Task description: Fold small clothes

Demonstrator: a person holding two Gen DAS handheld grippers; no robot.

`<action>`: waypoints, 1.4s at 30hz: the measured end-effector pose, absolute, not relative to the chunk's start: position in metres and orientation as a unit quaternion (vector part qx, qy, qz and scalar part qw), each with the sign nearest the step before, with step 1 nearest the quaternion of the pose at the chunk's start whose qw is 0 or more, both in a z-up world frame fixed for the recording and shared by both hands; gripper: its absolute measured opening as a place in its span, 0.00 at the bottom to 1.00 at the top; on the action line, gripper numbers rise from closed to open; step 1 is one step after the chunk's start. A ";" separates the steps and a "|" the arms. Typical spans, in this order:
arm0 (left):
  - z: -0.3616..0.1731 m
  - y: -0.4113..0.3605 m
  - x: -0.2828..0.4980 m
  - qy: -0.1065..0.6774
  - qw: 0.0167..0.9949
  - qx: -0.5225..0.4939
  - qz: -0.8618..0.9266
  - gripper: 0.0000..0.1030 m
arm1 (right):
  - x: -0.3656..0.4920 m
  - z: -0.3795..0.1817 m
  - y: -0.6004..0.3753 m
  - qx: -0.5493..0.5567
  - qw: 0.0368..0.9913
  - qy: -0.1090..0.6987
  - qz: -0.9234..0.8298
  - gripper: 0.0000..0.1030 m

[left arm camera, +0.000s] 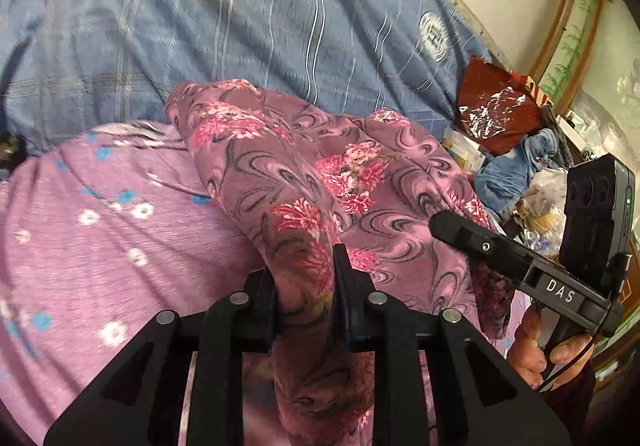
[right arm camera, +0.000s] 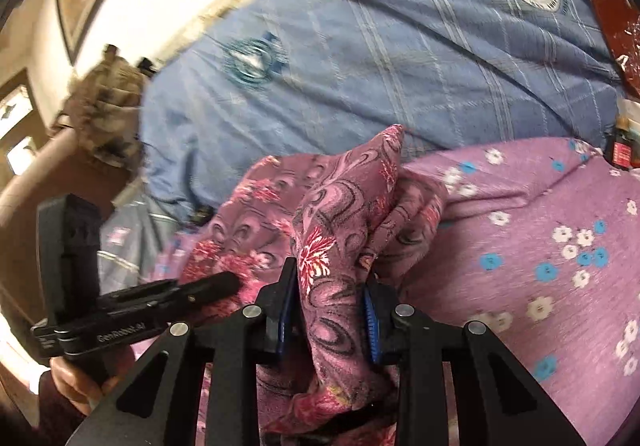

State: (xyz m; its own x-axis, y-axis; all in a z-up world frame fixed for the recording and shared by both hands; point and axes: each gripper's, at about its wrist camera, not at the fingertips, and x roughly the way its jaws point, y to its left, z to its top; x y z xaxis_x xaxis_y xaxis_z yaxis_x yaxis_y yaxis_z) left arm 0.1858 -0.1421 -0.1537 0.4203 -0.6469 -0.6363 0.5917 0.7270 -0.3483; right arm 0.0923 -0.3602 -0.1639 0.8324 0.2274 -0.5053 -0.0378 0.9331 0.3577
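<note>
A mauve garment (left arm camera: 312,165) printed with pink flowers and dark swirls hangs bunched above the bed, lifted at two places. My left gripper (left arm camera: 304,266) is shut on a thick fold of it, with cloth spilling down between the fingers. In the right wrist view the same garment (right arm camera: 348,185) rises in a peak, and my right gripper (right arm camera: 330,274) is shut on another fold, blue pads pressed against the cloth. A finger (left arm camera: 452,230) of the right gripper shows against the cloth at the right in the left wrist view. A finger (right arm camera: 216,284) of the left gripper reaches the cloth from the left.
Under the garment lies a lilac sheet (left arm camera: 100,226) with blue and white flowers. Behind it is a blue striped quilt (left arm camera: 240,25) against a pale wall. A red bag (left arm camera: 492,105) and piled clutter (left arm camera: 516,165) crowd the right side. A person's hand (left arm camera: 536,350) grips the right handle.
</note>
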 end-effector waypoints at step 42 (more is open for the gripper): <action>-0.050 -0.008 -0.054 0.200 0.973 0.066 -0.092 1.00 | -0.103 -0.082 -0.217 0.039 0.974 0.219 -0.037 0.59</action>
State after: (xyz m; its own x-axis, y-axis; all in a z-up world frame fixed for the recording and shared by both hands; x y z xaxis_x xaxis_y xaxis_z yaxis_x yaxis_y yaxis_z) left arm -0.0542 -0.0083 -0.0500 0.9033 -0.1526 -0.4009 0.2056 0.9743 0.0923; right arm -0.1026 -0.2169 -0.0822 0.9017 -0.0549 -0.4288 0.0888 0.9943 0.0594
